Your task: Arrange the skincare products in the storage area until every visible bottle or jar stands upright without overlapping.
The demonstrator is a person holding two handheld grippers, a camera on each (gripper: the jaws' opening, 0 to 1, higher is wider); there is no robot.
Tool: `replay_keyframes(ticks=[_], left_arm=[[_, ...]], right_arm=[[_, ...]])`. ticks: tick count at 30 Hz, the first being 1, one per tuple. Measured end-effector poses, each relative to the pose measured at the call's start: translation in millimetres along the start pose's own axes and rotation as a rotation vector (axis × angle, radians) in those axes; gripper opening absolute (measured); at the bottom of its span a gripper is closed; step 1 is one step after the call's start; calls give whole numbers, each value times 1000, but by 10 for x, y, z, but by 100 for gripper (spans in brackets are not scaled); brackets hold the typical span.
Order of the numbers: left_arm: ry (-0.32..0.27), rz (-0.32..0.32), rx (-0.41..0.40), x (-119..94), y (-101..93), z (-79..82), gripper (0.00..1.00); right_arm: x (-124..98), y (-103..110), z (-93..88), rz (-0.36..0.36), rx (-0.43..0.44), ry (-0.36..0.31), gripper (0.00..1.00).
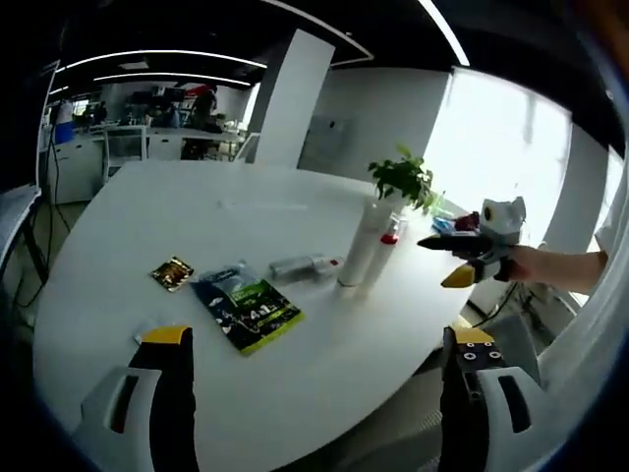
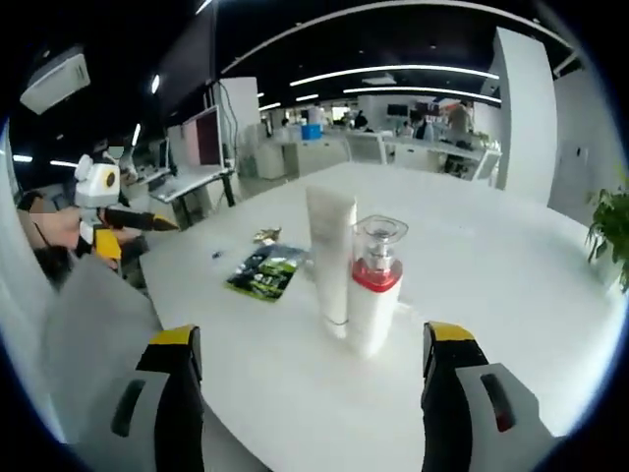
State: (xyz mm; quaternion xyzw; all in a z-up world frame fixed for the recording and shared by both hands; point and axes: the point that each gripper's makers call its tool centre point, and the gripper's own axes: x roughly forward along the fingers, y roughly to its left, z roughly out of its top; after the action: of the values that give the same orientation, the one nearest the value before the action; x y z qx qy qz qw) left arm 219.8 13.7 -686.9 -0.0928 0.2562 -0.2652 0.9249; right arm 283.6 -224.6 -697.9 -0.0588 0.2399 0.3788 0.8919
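Two containers stand upright and just beside each other on the white desk (image 2: 511,265): a tall white tube (image 2: 331,256) and a shorter white pump bottle (image 2: 374,287) with a red collar and a clear cap. In the left gripper view they stand near the desk's right edge, the tube (image 1: 360,246) in front and the pump bottle (image 1: 386,248) behind it. A third bottle (image 1: 303,266), pale and with a red end, lies on its side on the desk just left of the tube. Further left lie a dark green packet (image 1: 247,306) and a small gold sachet (image 1: 172,272), apart from each other. A potted plant (image 1: 404,181) stands behind the upright pair.

The left gripper (image 1: 319,359) has its jaws spread wide and holds nothing, hanging over the near edge of the desk. The right gripper (image 2: 312,369) also has its jaws wide apart and empty, with the tube and pump bottle straight ahead between them. Seen from the left gripper view, it sits off the desk's right side in a person's hand (image 1: 536,264).
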Motion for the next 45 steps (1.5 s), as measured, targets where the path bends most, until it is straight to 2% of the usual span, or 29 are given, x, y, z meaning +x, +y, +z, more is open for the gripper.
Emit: replay_keyframes(ticks=[2,9,19,27,31,40,45], left_arm=[[-4,10,-8,-40,6,-14,98],[-21,52,-27,-199,42,-55,99],[-40,105,-56,-413,164,-71,97],[-47,112,-52,-451,189,-52,95],[-48,107,-54,-453,150,-49,94],[-46,94,-64,-415,97,-33,94],[-41,96,-66,-381,98,-33,94]], right_arm=[[-25,32,0,-7,22,0,99],[-139,135,-1,-20,76,-10,99],[-299,245,-48,-35,101,-19,99],[-421,321,-110,-50,125,-23,98],[-444,276,-96,-58,124,-27,98],[-473,197,53,-68,109,-47,98],[-442,185,52,-61,92,-42,98]])
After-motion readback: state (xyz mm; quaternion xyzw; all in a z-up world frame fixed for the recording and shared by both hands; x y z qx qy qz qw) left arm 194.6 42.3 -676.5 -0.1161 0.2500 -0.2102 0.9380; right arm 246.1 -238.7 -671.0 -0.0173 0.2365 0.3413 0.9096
